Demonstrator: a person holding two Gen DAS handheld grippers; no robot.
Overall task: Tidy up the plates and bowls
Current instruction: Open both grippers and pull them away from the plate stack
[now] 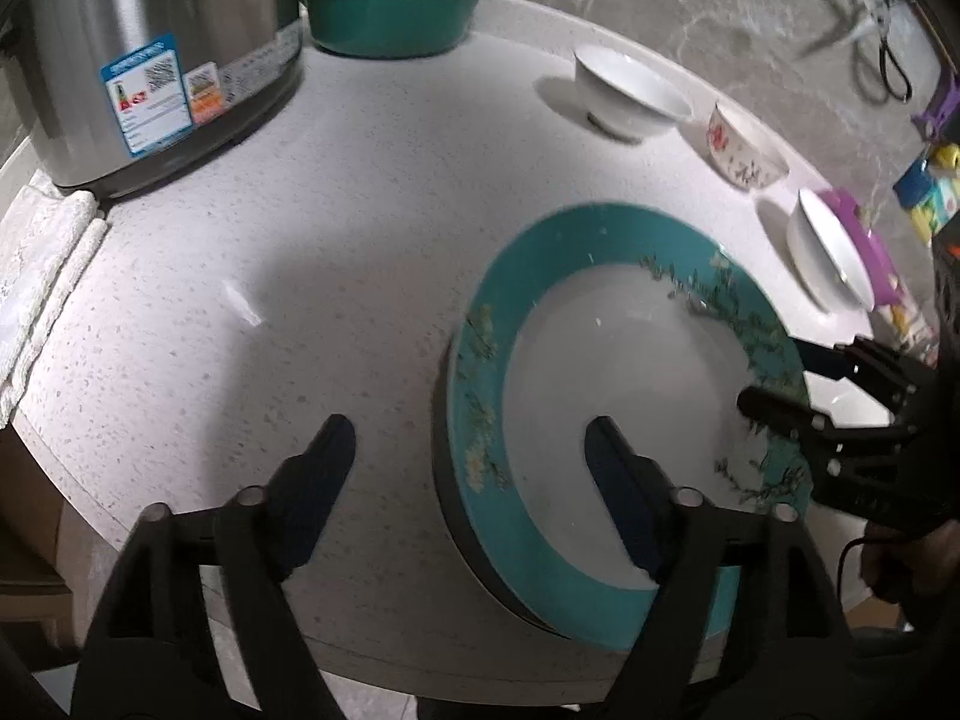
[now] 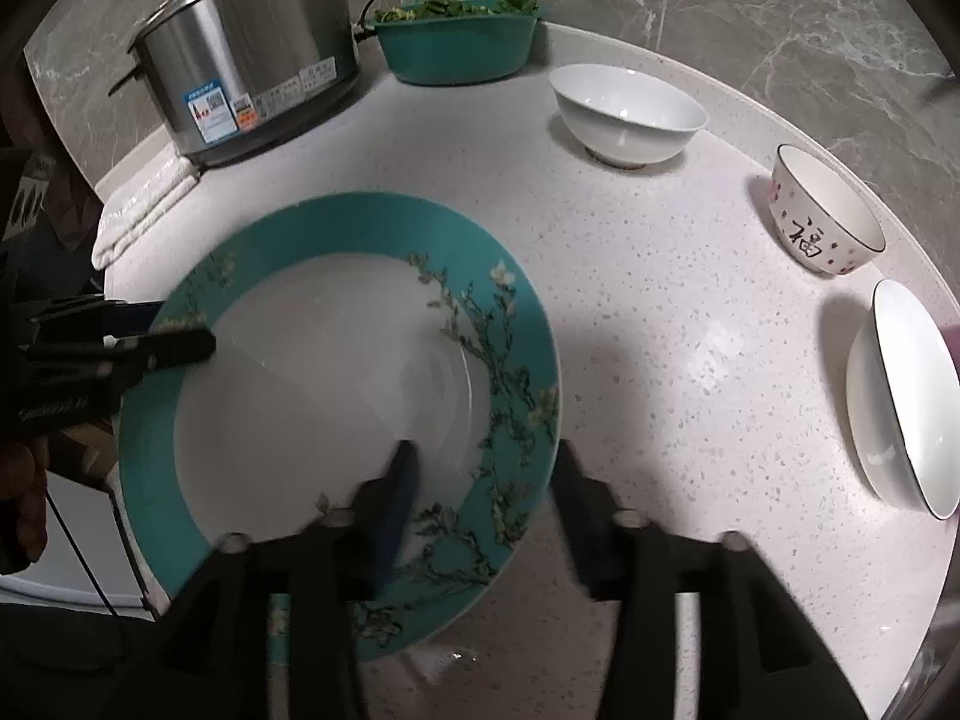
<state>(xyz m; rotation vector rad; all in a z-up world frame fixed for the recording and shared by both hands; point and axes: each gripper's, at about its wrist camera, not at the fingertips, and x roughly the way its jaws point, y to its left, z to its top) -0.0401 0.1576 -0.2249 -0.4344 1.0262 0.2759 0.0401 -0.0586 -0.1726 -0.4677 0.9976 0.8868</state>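
A teal-rimmed plate with a white centre and flower pattern (image 1: 516, 312) lies on the speckled white counter, on top of a second plate. It also shows in the right wrist view (image 2: 336, 222). My left gripper (image 1: 471, 444) is open, its jaws astride the plate's near-left rim. My right gripper (image 2: 486, 468) is open, its jaws astride the plate's right rim; in the left wrist view it (image 1: 780, 378) shows at the plate's right edge. Three bowls stand along the back right: a white one (image 2: 627, 114), a patterned one (image 2: 825, 210) and a dark-rimmed white one (image 2: 906, 396).
A steel pot (image 2: 252, 54) stands at the back left beside a teal basin of greens (image 2: 459, 42). A folded white towel (image 2: 144, 210) lies at the counter's left edge. Scissors (image 1: 894, 54) hang on the marble wall; colourful items (image 1: 930, 186) sit at far right.
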